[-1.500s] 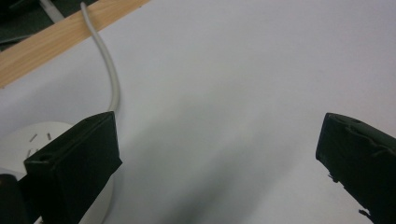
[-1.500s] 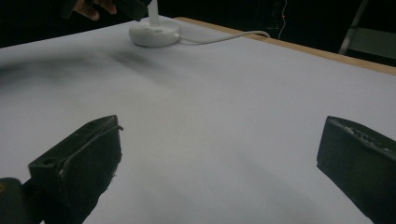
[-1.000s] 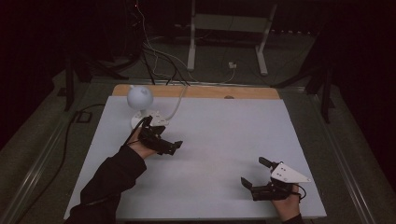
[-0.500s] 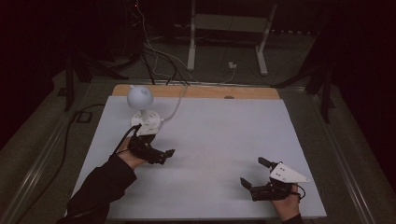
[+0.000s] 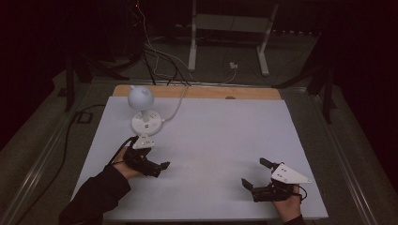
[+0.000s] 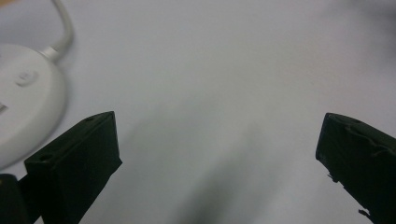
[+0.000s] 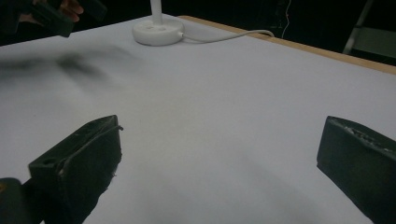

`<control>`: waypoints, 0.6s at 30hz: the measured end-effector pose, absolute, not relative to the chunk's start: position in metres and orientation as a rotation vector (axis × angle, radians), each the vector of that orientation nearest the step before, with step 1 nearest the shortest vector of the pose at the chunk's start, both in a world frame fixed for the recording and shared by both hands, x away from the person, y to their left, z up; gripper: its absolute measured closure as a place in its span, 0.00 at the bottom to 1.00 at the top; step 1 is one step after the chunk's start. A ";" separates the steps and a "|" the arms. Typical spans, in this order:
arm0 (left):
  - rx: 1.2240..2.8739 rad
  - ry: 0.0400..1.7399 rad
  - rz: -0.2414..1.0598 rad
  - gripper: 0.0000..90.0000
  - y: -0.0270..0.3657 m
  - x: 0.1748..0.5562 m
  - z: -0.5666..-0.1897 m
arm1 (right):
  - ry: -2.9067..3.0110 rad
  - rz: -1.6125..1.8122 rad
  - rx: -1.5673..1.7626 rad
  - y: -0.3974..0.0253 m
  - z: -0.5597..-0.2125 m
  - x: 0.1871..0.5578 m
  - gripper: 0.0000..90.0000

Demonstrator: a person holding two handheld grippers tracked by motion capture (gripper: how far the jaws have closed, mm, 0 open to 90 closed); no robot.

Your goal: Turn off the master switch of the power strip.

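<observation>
Two grippers are out on the table [image 5: 220, 140], and one thing stands on it: a small white lamp [image 5: 142, 110] at the far left, its round head above a disc base, its cord running off the far edge.

From the high view, my left gripper [image 5: 157, 168] sits just on the near side of the lamp's base, close to it but apart as far as I can see, with the jaws turned toward the right of the table, not toward the lamp. My right gripper [image 5: 253, 177] is at the near right corner, well apart from the lamp, with most of the table between them. So my left hand is the nearer one by far, and the lamp lies on its far side and a little left.

In the left gripper view, my jaws stand wide open with nothing between them, just bare table. The lamp's base [image 6: 23, 112] sits outside the left jaw, off to its side, with the cord [image 6: 63, 28] leaving from its far edge. To take the base I judge I would have to turn the jaws left toward it.

In the right gripper view, my jaws are likewise spread wide and empty. The lamp [image 7: 157, 29] stands far off and to the left, its stem upright, cord trailing right. My left gripper [image 7: 60, 16] shows near it at the top left.
</observation>
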State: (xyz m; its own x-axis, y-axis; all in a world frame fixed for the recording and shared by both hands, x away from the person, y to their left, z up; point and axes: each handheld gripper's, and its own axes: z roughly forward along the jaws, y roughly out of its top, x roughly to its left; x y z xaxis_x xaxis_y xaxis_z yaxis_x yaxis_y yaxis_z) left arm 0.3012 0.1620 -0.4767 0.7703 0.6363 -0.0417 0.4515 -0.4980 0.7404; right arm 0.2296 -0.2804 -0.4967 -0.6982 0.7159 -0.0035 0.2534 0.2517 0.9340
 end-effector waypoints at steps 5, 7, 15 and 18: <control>2.211 0.785 0.313 0.00 0.168 0.293 -0.485 | 2.101 1.441 0.884 -0.280 -0.497 0.230 0.00; 2.214 0.785 0.314 0.00 0.171 0.290 -0.486 | 2.101 1.441 0.884 -0.280 -0.497 0.230 0.00; 2.207 0.760 0.327 0.00 0.182 0.277 -0.493 | 2.104 1.439 0.886 -0.280 -0.498 0.230 0.00; 2.201 0.739 0.343 0.00 0.187 0.271 -0.494 | 2.103 1.438 0.887 -0.280 -0.498 0.230 0.00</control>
